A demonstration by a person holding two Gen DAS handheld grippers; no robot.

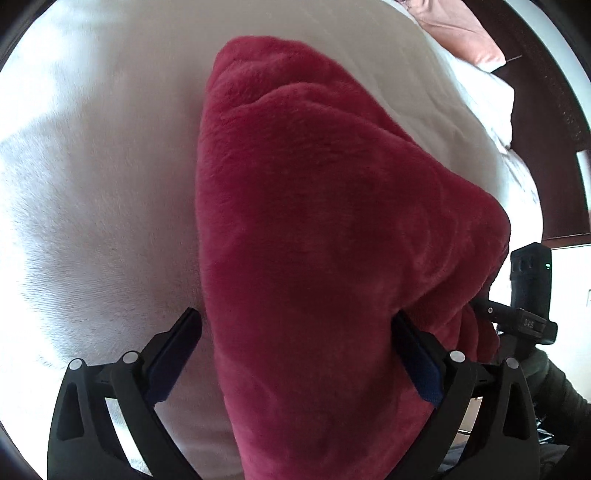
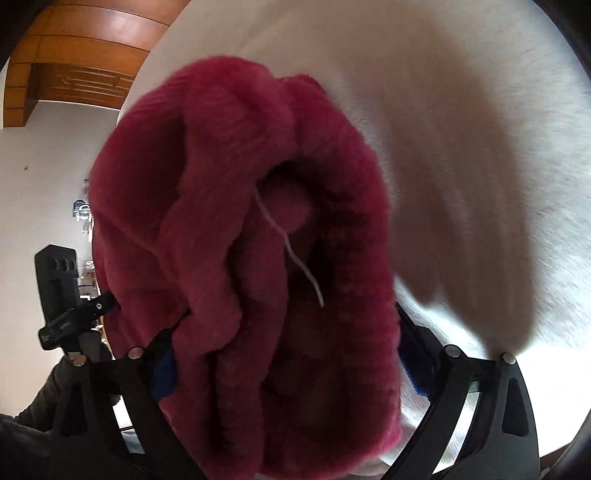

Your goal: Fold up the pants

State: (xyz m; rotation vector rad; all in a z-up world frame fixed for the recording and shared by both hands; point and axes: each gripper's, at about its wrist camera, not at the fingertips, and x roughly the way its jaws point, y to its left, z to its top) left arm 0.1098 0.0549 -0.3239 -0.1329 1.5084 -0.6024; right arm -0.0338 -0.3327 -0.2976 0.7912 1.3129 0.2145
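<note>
The pants (image 1: pixel 325 229) are thick crimson fleece, bunched and lifted over a white bed (image 1: pixel 92 184). My left gripper (image 1: pixel 295 325) has its fingers wide apart, and the fabric hangs between them and drapes over the right finger (image 1: pixel 417 354). In the right wrist view the pants (image 2: pixel 240 240) fill the gap of my right gripper (image 2: pixel 291 328), with the ribbed waistband and a white drawstring (image 2: pixel 291 254) facing the camera. The fabric lies across both fingers there. The jaws look spread, and the cloth hides the pads.
The white bedcover (image 2: pixel 461 147) lies under both grippers. A pink pillow (image 1: pixel 461 33) sits at the bed's far end by a dark wooden headboard (image 1: pixel 546 110). The other gripper (image 1: pixel 528 295) shows at the right edge. A wooden panel (image 2: pixel 81 48) and white wall are at the left.
</note>
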